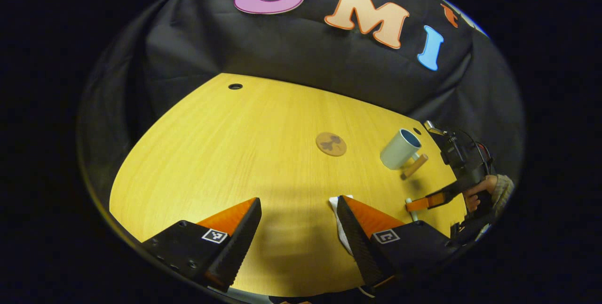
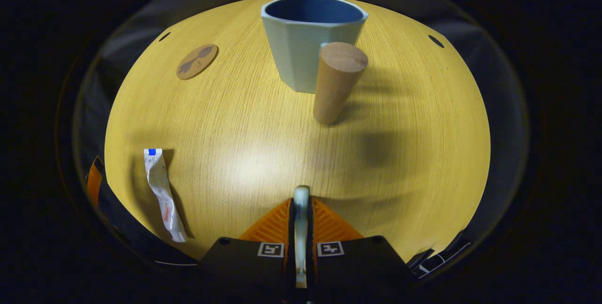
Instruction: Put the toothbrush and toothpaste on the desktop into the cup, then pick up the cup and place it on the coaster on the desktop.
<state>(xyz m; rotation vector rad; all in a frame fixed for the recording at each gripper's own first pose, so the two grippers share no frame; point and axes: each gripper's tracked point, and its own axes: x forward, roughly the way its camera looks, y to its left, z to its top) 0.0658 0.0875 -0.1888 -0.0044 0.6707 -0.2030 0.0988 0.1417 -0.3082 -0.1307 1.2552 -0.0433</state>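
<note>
A pale blue cup [image 2: 310, 40] with a wooden peg handle [image 2: 336, 83] stands on the yellow wooden desktop [image 2: 244, 144], straight ahead of my right gripper [image 2: 301, 200]. That gripper is shut on a pale toothbrush [image 2: 301, 219], which runs lengthwise between its fingers. The white toothpaste tube [image 2: 162, 193] lies flat at the near left. A round brown coaster [image 2: 197, 61] lies at the far left. In the left gripper view my left gripper [image 1: 298, 219] hovers open over the desktop, the toothpaste [image 1: 341, 219] partly hidden behind its right finger. The cup [image 1: 400, 148], coaster [image 1: 331, 144] and right gripper [image 1: 423, 203] lie farther right.
A hand [image 1: 479, 193] holds the right gripper at the desk's right edge. Small dark holes [image 1: 235, 86] sit in the desktop near its far edge. The black cloth wall [image 1: 301, 59] rises behind the desk.
</note>
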